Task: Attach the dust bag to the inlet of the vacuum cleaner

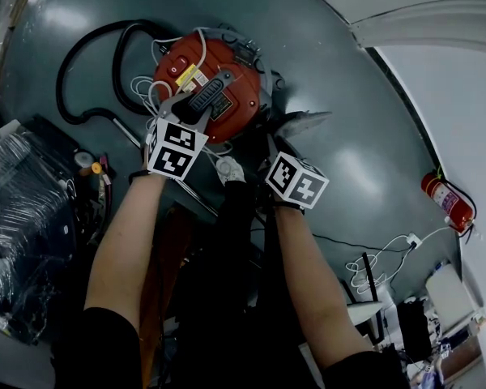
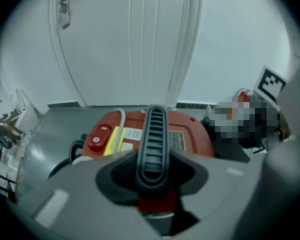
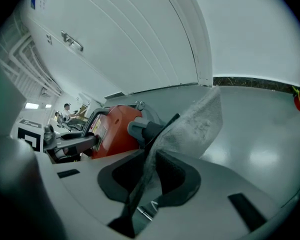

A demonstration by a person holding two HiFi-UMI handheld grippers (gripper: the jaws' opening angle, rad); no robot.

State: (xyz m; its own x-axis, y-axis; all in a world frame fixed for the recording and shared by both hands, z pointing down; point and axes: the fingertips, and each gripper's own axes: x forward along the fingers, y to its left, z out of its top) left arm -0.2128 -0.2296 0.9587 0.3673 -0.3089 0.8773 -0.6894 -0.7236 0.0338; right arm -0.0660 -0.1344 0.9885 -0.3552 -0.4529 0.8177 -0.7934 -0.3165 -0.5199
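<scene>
The red vacuum cleaner stands on the dark floor, with a black ribbed handle across its top. My left gripper is shut on that handle from above. My right gripper is shut on the edge of the grey fabric dust bag, which stands up out of the jaws to the vacuum's right. In the right gripper view the bag's near edge lies right by the grey inlet on the vacuum's side; whether they touch I cannot tell.
A black hose loops left of the vacuum and a white cable lies over it. Plastic-wrapped goods fill the left. A red fire extinguisher and loose white cables are at right. A white wall rises behind.
</scene>
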